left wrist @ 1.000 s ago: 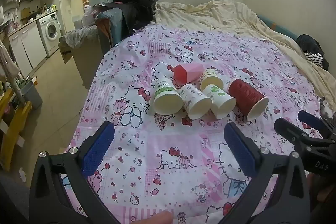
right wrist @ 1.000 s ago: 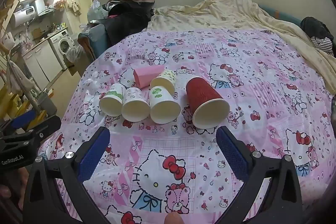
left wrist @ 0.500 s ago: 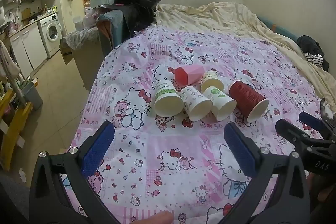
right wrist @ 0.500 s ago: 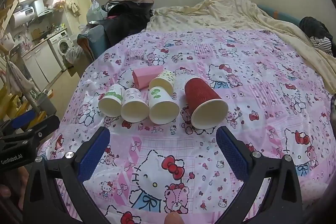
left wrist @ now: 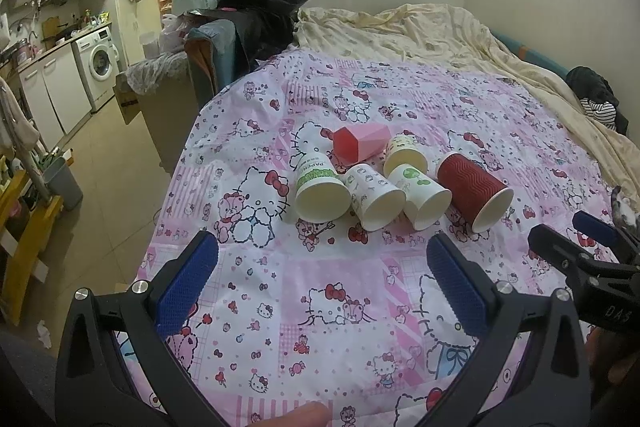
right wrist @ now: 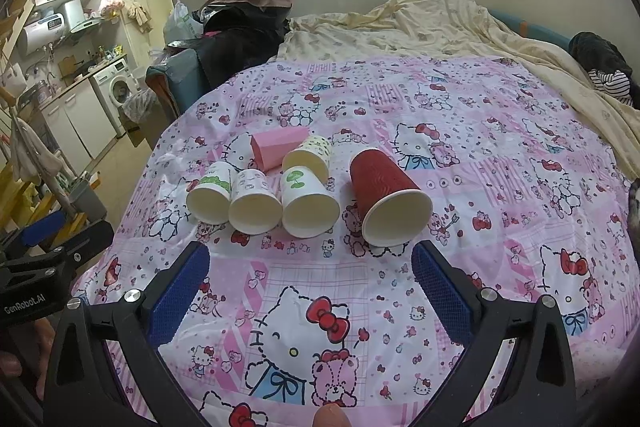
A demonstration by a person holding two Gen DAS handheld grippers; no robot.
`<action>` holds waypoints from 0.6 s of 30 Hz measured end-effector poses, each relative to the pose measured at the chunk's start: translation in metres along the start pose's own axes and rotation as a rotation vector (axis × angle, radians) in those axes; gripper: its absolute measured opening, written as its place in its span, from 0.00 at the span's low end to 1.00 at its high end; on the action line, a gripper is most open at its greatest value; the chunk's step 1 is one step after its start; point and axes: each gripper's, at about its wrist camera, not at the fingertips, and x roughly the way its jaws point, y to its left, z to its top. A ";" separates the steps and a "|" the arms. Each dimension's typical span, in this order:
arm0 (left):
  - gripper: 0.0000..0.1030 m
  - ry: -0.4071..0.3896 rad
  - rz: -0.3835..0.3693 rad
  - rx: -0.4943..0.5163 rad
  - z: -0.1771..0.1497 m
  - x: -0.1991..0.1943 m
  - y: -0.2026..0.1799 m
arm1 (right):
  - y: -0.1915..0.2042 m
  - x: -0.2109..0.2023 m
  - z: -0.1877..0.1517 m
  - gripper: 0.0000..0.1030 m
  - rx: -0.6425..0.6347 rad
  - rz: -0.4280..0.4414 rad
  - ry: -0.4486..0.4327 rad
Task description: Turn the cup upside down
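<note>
Six cups lie tipped on the pink Hello Kitty bedspread [right wrist: 500, 155]. The red ribbed cup [right wrist: 386, 197] lies on its side, mouth toward the right gripper [right wrist: 306, 285], just ahead between its spread, empty jaws. The left gripper [left wrist: 322, 277], also spread and empty, sits farther off.

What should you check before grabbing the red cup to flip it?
1. Right gripper open wide enough: ok, jaws spread and holding nothing.
2. Left gripper out of the way: ok, open, short of the cups.
3. Red cup reachable: ok, on its side, mouth facing the grippers, nearest the right one.
4. Room around it: ok, a gap separates it from the green-leaf cup.
5. Flat landing spot: cannot tell, the pink bedsheet looks soft.
6. Cup empty: ok, its inside looks bare white.
</note>
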 end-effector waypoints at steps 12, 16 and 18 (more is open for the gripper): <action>1.00 -0.002 0.000 0.000 0.000 0.000 0.000 | 0.000 -0.001 0.000 1.00 -0.001 0.000 -0.002; 1.00 -0.002 -0.001 0.000 0.000 -0.001 0.000 | 0.002 0.004 -0.005 1.00 0.000 -0.001 -0.003; 1.00 -0.003 -0.001 -0.001 0.000 -0.001 0.000 | 0.000 -0.001 -0.002 1.00 0.000 -0.001 -0.005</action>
